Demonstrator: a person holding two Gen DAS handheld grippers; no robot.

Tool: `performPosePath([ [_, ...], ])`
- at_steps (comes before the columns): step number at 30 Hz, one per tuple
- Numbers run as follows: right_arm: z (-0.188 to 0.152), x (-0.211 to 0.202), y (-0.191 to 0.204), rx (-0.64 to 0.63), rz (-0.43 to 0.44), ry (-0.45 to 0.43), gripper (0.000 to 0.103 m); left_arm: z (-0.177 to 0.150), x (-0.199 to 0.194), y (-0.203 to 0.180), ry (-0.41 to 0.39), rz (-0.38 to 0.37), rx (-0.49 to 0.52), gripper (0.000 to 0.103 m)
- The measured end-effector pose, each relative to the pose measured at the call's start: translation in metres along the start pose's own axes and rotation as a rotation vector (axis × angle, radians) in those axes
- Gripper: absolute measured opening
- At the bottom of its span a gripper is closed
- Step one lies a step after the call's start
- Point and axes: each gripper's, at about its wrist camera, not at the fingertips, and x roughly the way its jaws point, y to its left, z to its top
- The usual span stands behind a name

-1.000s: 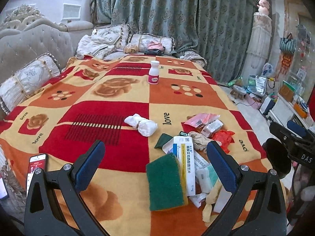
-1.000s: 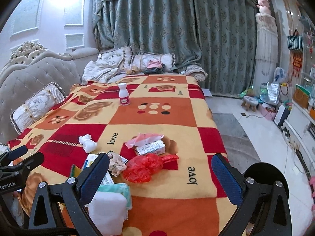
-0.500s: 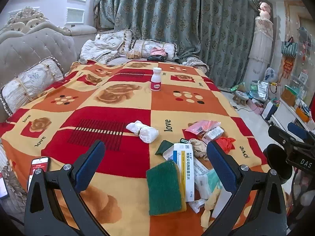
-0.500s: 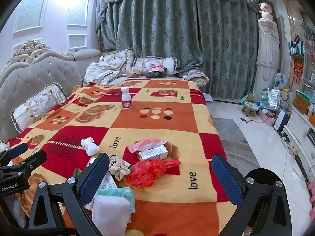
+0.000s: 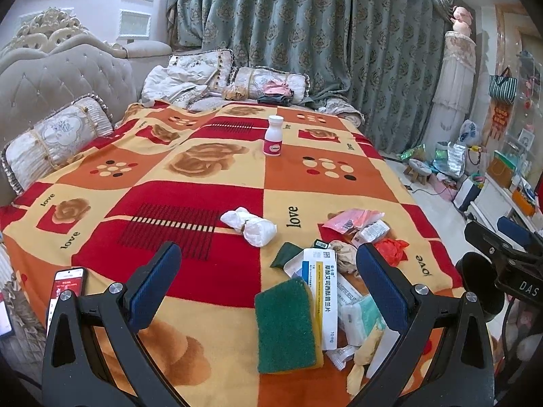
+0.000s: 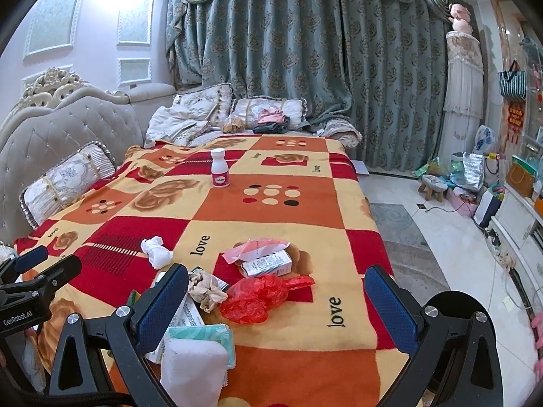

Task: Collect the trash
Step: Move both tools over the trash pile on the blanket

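Observation:
Trash lies scattered on a red, orange and yellow blanket [image 5: 203, 176]. A crumpled white tissue [image 5: 249, 225] [image 6: 156, 251] sits mid-blanket. Nearer the front are a green scouring sponge [image 5: 286, 325], a white medicine box [image 5: 322, 291], a red plastic bag [image 6: 261, 296], a crumpled brown paper [image 6: 207, 288], a small carton [image 6: 268, 266] and a pink wrapper [image 6: 254, 247]. A white bottle [image 5: 274, 135] [image 6: 220, 168] stands upright far back. My left gripper [image 5: 268, 285] is open above the sponge, holding nothing. My right gripper [image 6: 276, 308] is open over the red bag, also holding nothing.
A phone [image 5: 64, 288] lies at the blanket's front left edge. Pillows [image 5: 57, 139] and a padded headboard [image 5: 61, 81] line the left. Bedding and clothes [image 6: 271, 118] pile at the back. Floor clutter and a stool [image 6: 432, 186] lie to the right, with a round black object [image 6: 451, 308] nearby.
Both grippers have risen and tilted up a little, so the blanket and its trash sit lower in each view. Nothing was grasped; both stay open.

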Motion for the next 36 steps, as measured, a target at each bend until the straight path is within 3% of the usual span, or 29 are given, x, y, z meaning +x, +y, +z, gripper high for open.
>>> performPosePath([
  [36,-0.0028,0.0011,-0.0002,0.010,0.002,0.003,0.103,0.0001,0.0026,-0.0020,-0.007,0.020,-0.016,0.103],
])
